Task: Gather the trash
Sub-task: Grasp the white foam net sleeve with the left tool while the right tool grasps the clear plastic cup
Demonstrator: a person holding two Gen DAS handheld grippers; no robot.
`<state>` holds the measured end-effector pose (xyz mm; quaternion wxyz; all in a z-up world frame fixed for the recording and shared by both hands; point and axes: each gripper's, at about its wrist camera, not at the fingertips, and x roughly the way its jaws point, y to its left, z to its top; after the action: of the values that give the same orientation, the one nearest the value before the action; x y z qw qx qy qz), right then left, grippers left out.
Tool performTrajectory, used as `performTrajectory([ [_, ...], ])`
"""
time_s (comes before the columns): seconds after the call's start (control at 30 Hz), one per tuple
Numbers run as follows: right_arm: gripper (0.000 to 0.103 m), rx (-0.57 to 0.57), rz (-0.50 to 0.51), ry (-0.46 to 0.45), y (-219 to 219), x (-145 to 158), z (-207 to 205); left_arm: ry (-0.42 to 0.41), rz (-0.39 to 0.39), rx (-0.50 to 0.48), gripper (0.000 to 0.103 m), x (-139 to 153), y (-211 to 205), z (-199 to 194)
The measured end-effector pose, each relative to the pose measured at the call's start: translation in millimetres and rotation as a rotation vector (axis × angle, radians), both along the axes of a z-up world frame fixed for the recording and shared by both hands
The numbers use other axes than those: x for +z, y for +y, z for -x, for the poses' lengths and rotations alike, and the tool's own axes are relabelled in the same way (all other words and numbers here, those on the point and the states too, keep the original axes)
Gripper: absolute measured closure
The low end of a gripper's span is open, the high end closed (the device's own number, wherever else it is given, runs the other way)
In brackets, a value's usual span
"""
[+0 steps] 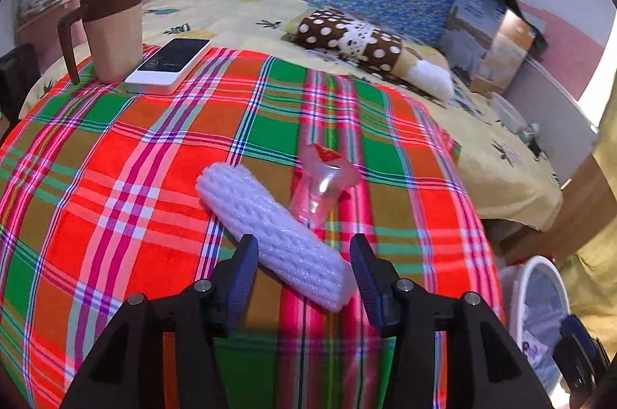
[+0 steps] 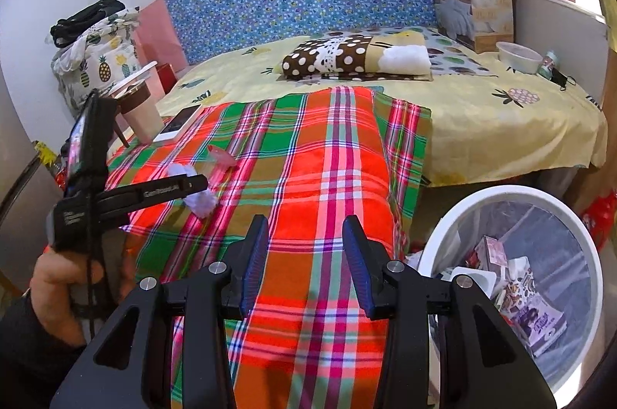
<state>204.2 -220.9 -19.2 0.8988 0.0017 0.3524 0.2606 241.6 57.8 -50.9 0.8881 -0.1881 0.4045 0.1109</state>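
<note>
A white foam net sleeve (image 1: pixel 277 235) lies slantwise on the plaid cloth (image 1: pixel 115 177). Its near end sits between the fingers of my left gripper (image 1: pixel 304 254), which is open, and the pads do not press on it. Just beyond lies a clear plastic piece with a red bit (image 1: pixel 320 185), touching the sleeve. In the right wrist view the sleeve (image 2: pixel 202 202) and the plastic piece (image 2: pixel 223 158) show at the left. My right gripper (image 2: pixel 304 235) hangs open over the cloth's near part with nothing between its fingers. A white bin (image 2: pixel 578 216) holding trash stands at its right.
A brown-lidded mug (image 1: pixel 112 31) and a white flat device (image 1: pixel 169 65) sit at the cloth's far left corner. A polka-dot pillow (image 1: pixel 347 34), a quilt box (image 1: pixel 486 34) and a bowl (image 2: pixel 518 56) lie further back on the yellow bedsheet. A hand (image 2: pixel 58 278) holds the left gripper.
</note>
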Motion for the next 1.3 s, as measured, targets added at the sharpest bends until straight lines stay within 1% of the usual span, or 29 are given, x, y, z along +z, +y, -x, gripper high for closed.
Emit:
performTrajectory([
  [0.13, 0.061, 0.005, 0.001, 0.008, 2, -1, -2, 0.04, -0.041, 0.008, 0.054, -11, 1, -7],
  [0.2, 0.061, 0.008, 0.003, 0.009, 4, -1, -1, 0.052, -0.038, 0.0, 0.055, -16, 3, -7],
  [0.23, 0.061, 0.01, 0.005, 0.01, 5, 0, 0, 0.05, -0.041, -0.003, 0.061, -17, 3, -5],
  [0.33, 0.061, 0.015, 0.008, 0.006, 7, 2, 2, 0.044, -0.085, -0.028, 0.071, -13, 0, -1],
  [0.43, 0.061, 0.018, 0.009, 0.0, 9, 5, 6, 0.037, -0.102, -0.061, 0.078, -10, -1, 8],
  [0.5, 0.061, 0.02, 0.011, -0.004, 11, 7, 8, 0.029, -0.114, -0.078, 0.08, -8, 0, 16],
  [0.63, 0.061, 0.031, 0.014, -0.017, 18, 13, 14, -0.011, -0.135, -0.125, 0.08, 3, -1, 39],
  [0.83, 0.061, 0.059, 0.029, -0.033, 34, 19, 24, -0.054, -0.134, -0.174, 0.081, 18, 0, 68],
  [1.07, 0.061, 0.086, 0.049, -0.045, 53, 24, 30, -0.085, -0.132, -0.188, 0.081, 28, 9, 88],
  [1.3, 0.061, 0.107, 0.062, -0.032, 74, 20, 27, -0.098, -0.134, -0.172, 0.081, 33, 27, 99],
])
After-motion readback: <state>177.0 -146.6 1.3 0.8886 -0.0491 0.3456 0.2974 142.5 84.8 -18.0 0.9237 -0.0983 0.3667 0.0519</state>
